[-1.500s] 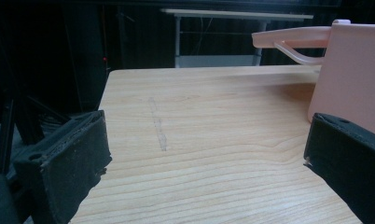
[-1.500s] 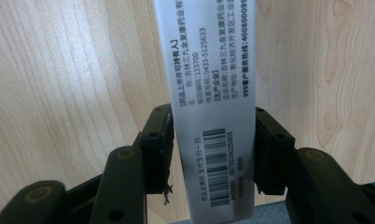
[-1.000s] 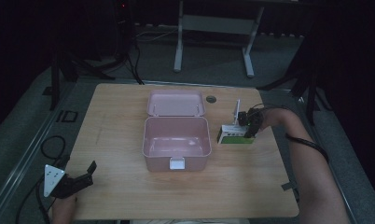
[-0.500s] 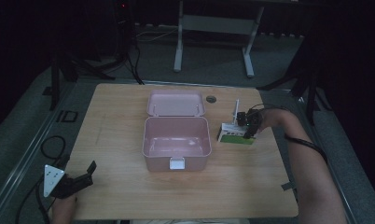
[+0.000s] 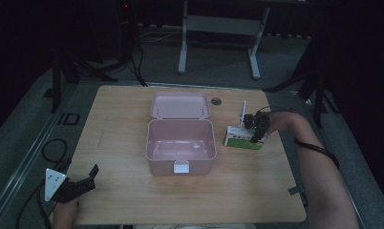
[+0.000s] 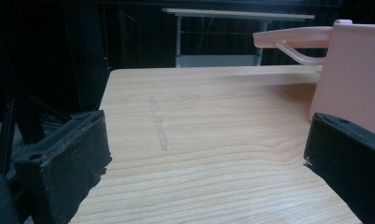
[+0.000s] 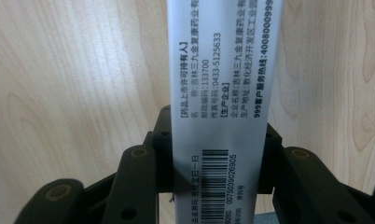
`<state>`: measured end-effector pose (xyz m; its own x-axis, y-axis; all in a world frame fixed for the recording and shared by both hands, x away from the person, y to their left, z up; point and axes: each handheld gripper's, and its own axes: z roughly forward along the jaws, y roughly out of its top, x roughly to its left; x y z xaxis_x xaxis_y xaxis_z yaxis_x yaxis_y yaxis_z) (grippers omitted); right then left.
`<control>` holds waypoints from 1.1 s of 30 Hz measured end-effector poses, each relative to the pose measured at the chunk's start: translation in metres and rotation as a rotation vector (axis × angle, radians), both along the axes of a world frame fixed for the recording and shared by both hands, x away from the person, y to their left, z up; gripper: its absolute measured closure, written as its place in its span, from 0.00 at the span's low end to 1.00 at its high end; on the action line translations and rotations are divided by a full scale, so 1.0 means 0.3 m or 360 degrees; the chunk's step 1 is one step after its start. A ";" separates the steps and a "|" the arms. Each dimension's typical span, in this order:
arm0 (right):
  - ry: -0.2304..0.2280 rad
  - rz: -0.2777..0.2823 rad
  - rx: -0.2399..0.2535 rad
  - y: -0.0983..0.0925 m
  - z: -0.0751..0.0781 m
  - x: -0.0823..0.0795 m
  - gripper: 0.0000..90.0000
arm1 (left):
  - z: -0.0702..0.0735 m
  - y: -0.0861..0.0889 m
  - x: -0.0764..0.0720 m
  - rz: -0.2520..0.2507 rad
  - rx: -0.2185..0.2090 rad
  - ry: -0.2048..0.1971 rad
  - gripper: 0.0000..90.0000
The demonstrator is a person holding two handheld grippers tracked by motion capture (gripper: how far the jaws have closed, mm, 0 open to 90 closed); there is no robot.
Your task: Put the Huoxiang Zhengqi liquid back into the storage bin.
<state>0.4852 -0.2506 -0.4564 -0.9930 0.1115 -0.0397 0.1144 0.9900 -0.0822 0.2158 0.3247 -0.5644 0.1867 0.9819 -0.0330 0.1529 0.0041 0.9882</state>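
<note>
R gripper (image 5: 255, 135) pinching the medicine box (image 5: 242, 138): in right gripper view both black jaws press flat on the carton's long sides, white face w/ barcode (image 7: 218, 170) and printed text running up between them. Carton (image 7: 223, 93) rests on the wood tabletop (image 7: 73, 93). Jaws have just been closing, box between them. In high view the box sits just beside the pink case (image 5: 180, 145), on its right, not touching; green band along its near edge, a thin white strip standing up behind it. R forearm reaches in from the table's right near corner.

L gripper (image 5: 78, 186) spread wide, nothing between jaws; in left gripper view both pads (image 6: 69, 163) hover low over bare wood, pink case wall (image 6: 349, 79) at far right. In high view it's well apart from the case, off its near-left, at table edge (image 5: 133, 217); grey plate on top.

Pink case: lid (image 5: 180, 105) laid open behind the tub, white latch (image 5: 181, 166) on near wall, interior holds nothing visible. Small dark round spot (image 5: 216, 101) just right of the lid.
</note>
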 end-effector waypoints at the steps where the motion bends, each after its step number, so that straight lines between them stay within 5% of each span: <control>1: 0.0002 -0.0001 0.0002 0.001 0.007 -0.005 0.70 | 0.000 0.000 0.000 0.0001 -0.0001 0.0000 0.00; 14: 0.0017 0.0028 -0.0003 0.031 0.076 -0.047 0.70 | 0.000 0.000 0.001 0.0002 0.0000 0.0005 0.00; 33: -0.0082 0.0041 0.0045 0.077 0.311 -0.122 0.70 | 0.000 0.001 0.000 0.0004 -0.0003 0.0003 0.00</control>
